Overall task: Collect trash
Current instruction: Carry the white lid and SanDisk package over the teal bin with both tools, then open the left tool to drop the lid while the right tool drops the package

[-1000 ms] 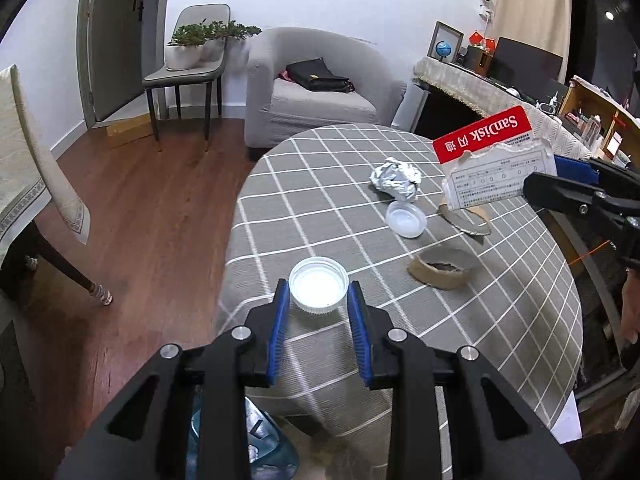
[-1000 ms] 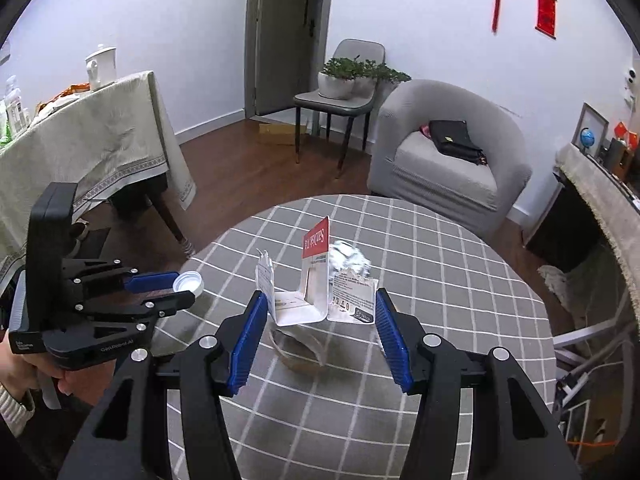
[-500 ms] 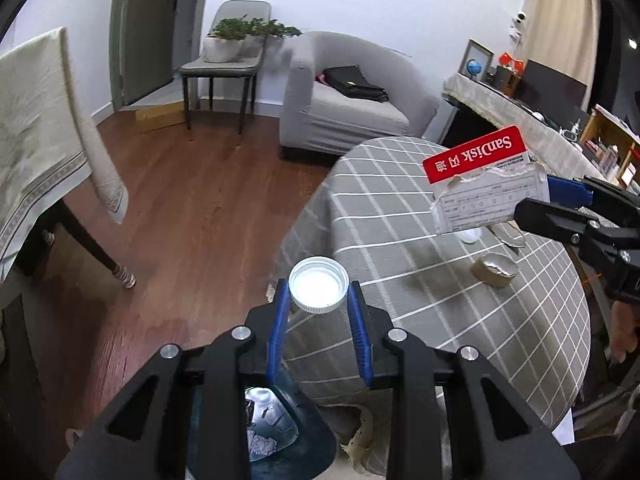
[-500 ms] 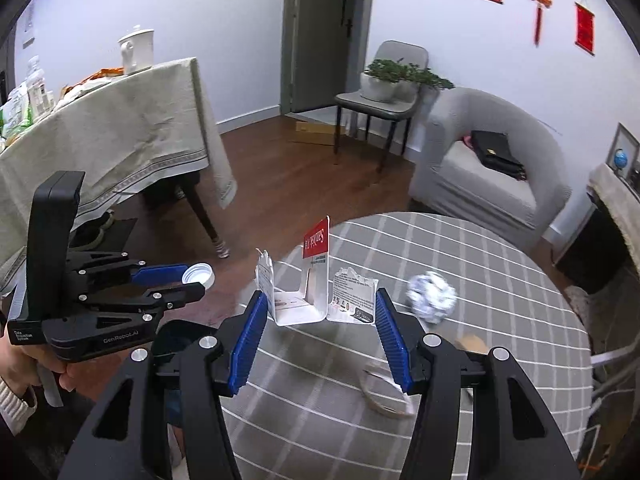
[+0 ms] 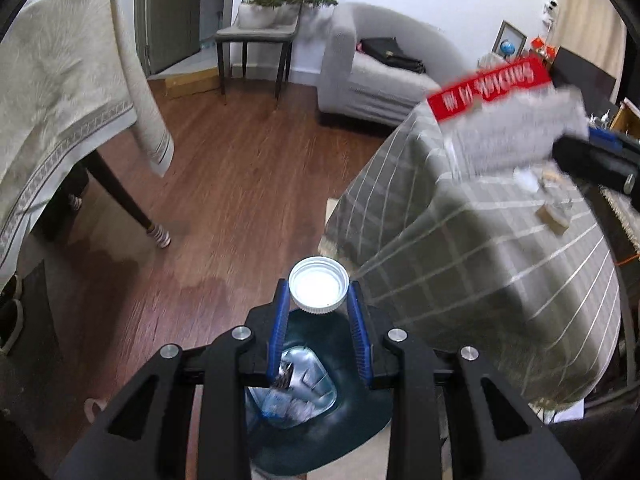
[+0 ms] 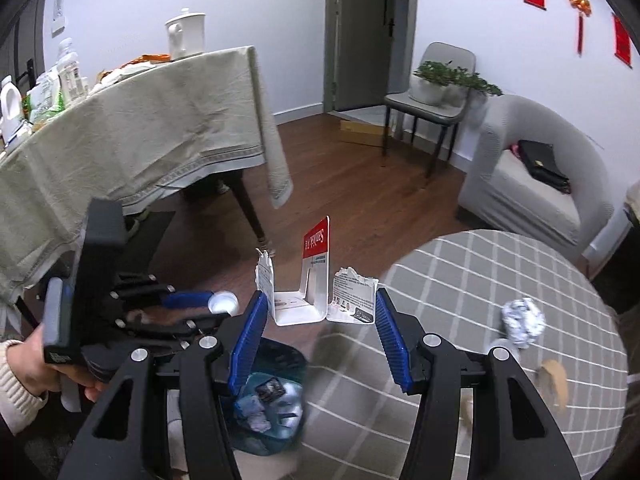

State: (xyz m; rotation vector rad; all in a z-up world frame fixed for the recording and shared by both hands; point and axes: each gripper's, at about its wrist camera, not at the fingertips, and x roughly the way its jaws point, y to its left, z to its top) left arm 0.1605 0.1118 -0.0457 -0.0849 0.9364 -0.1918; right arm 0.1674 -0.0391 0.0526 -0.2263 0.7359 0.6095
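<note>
My left gripper (image 5: 319, 300) is shut on a white bottle cap (image 5: 319, 285), held above the dark blue trash bin (image 5: 352, 432) on the floor. In the right wrist view that cap (image 6: 223, 303) shows in the left gripper (image 6: 208, 309) at the left, held by a person's hand. My right gripper (image 6: 318, 314) is shut on a torn red-and-white SanDisk card package (image 6: 316, 280), just past the round table's edge and above the bin (image 6: 276, 396). The package (image 5: 504, 112) appears blurred at the upper right of the left wrist view.
The round table (image 6: 500, 320) with a grey checked cloth carries a foil ball (image 6: 522, 320), a clear lid and brown tape scraps (image 6: 554, 382). A second table (image 6: 132, 136) with a beige cloth stands at the left, an armchair (image 6: 532, 184) and a chair behind, wooden floor between.
Both grippers have moved off the round table toward its left edge, carrying the cap and the package. The trash bin has come into fuller view beneath them.
</note>
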